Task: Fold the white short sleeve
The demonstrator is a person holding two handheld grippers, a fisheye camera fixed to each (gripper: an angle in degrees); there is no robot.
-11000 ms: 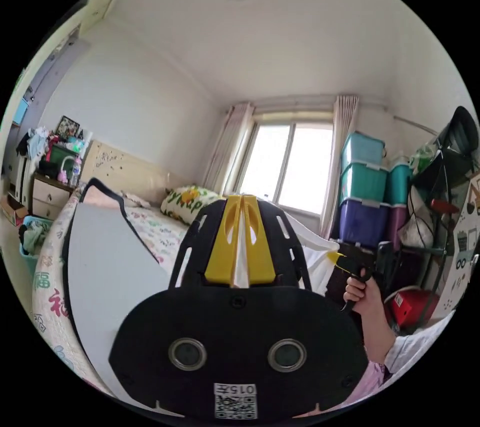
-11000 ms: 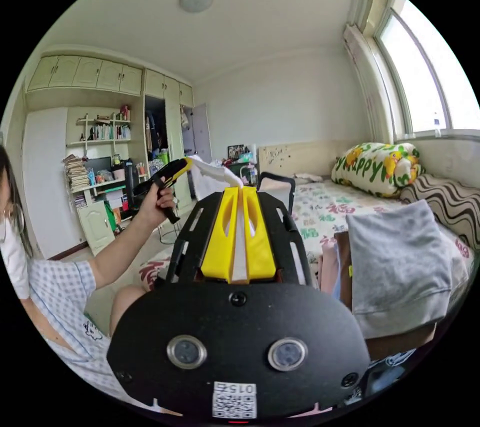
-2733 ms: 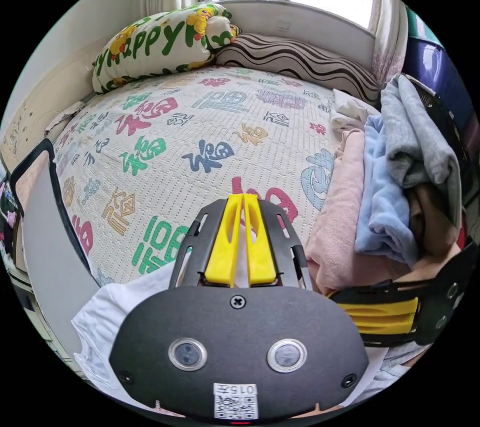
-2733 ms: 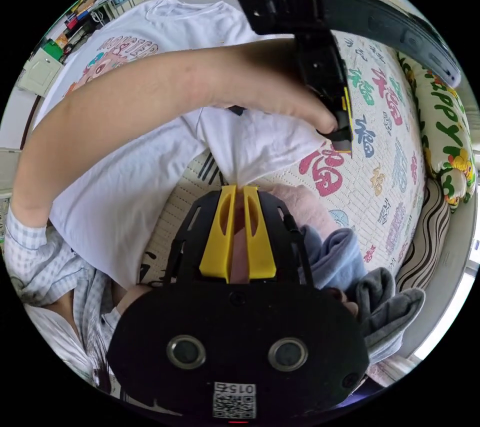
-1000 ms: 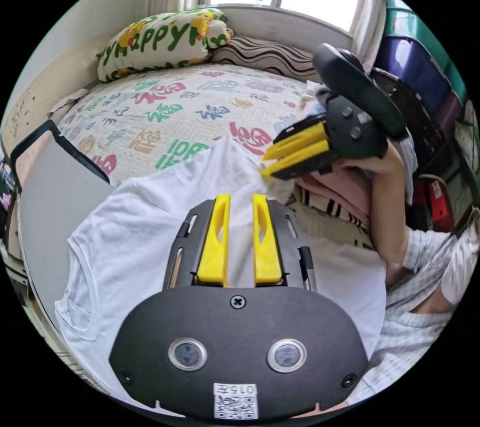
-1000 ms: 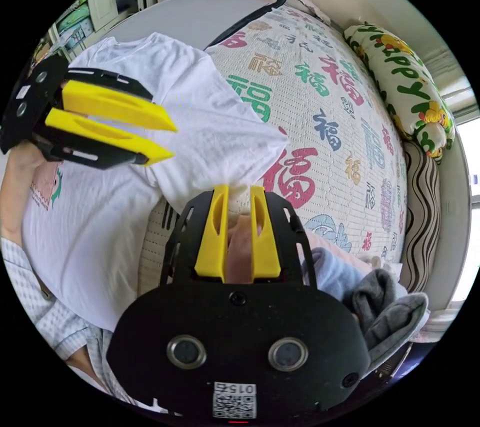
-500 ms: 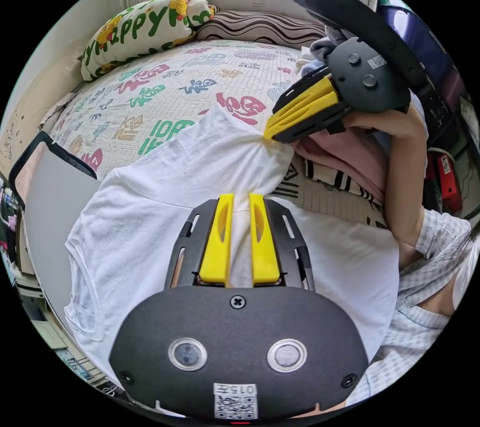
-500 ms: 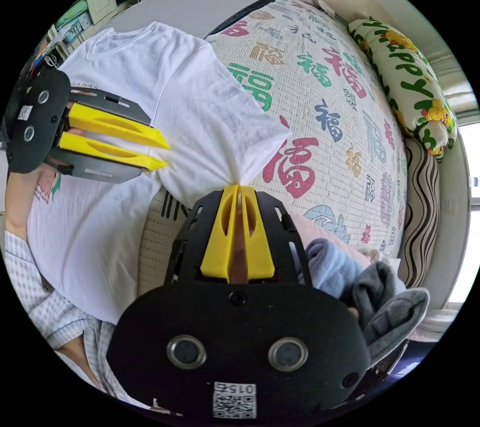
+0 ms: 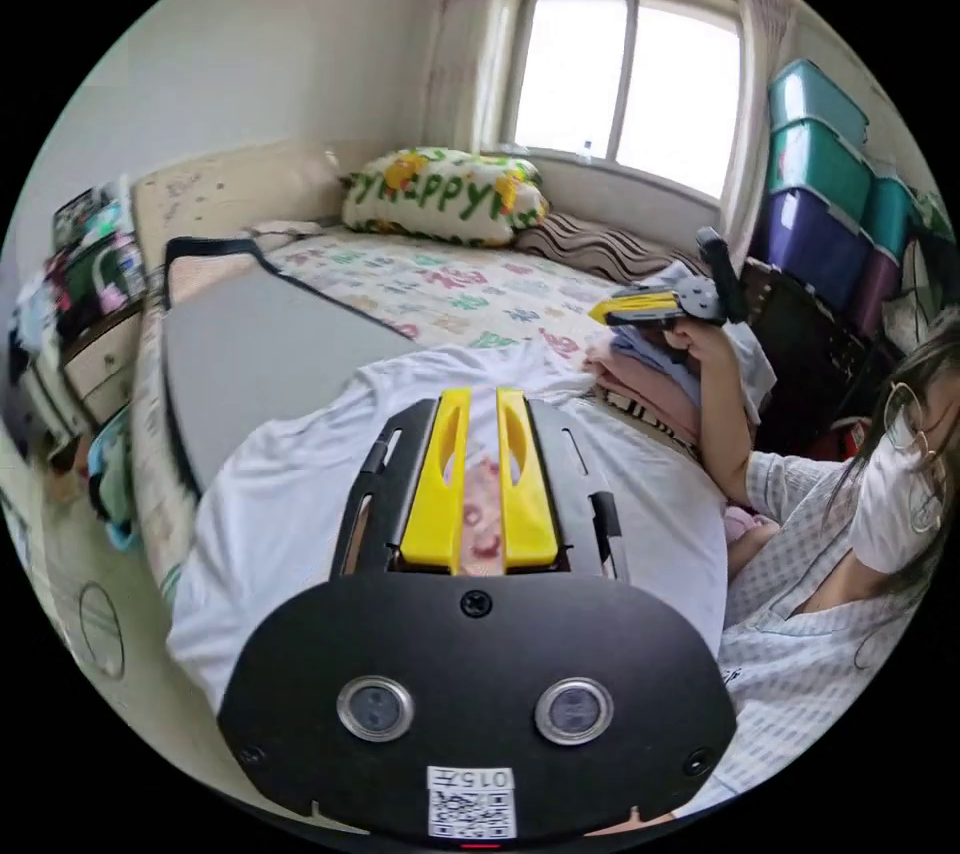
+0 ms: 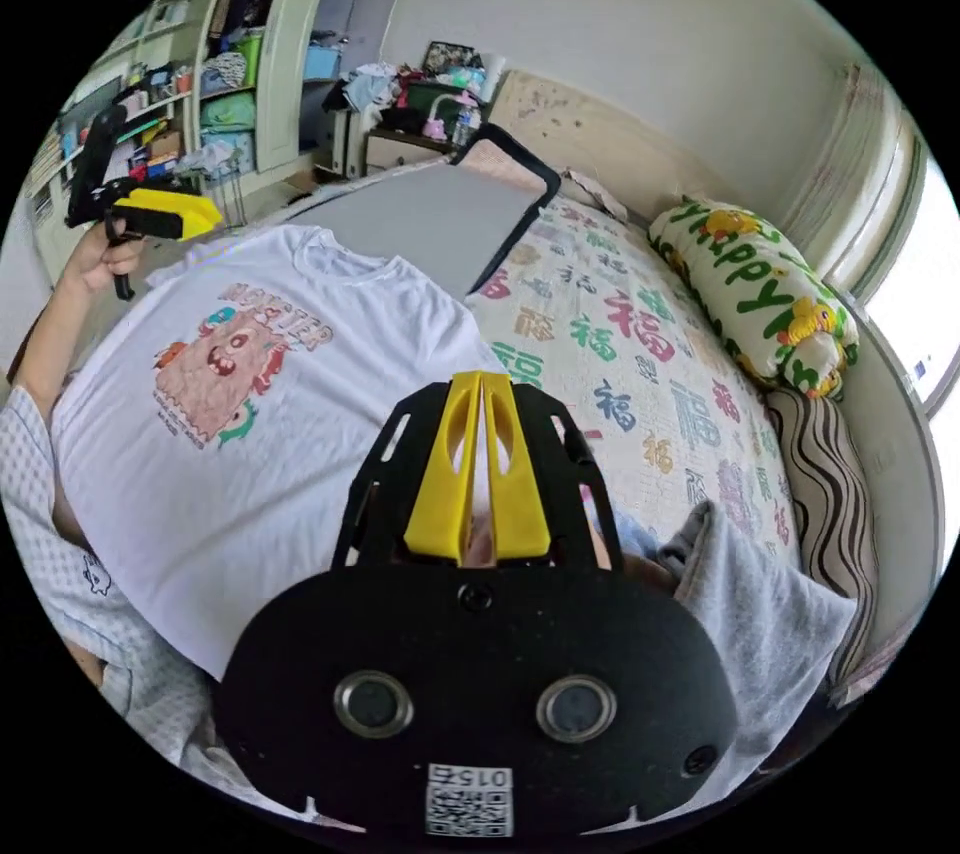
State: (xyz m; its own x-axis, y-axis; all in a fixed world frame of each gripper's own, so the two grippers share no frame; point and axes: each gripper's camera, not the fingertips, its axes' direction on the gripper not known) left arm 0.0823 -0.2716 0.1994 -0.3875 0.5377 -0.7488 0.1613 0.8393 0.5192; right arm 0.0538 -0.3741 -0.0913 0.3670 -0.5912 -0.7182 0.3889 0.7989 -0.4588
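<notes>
Shelves (image 10: 215, 74) crowd the far left of the right gripper view, and in front of them we see the left gripper (image 10: 205, 216) raised in a hand (image 10: 100, 259), its yellow jaws holding nothing we can make out; from this side we cannot tell their gap. In its own view the left gripper (image 9: 481, 394) has its jaws a narrow way apart and empty, with the shirt's print visible between them. Next comes the white short sleeve (image 10: 250, 414), spread flat and print-side up across a grey board (image 10: 420, 219) and the edge of the patterned bed cover (image 10: 640, 374). At middle, the right gripper (image 10: 480, 379) has its jaws closed together with no cloth between the tips. Further right lie a pillow (image 10: 770, 294) with green letters and a grey garment (image 10: 750, 634) atop a pile of clothes.
</notes>
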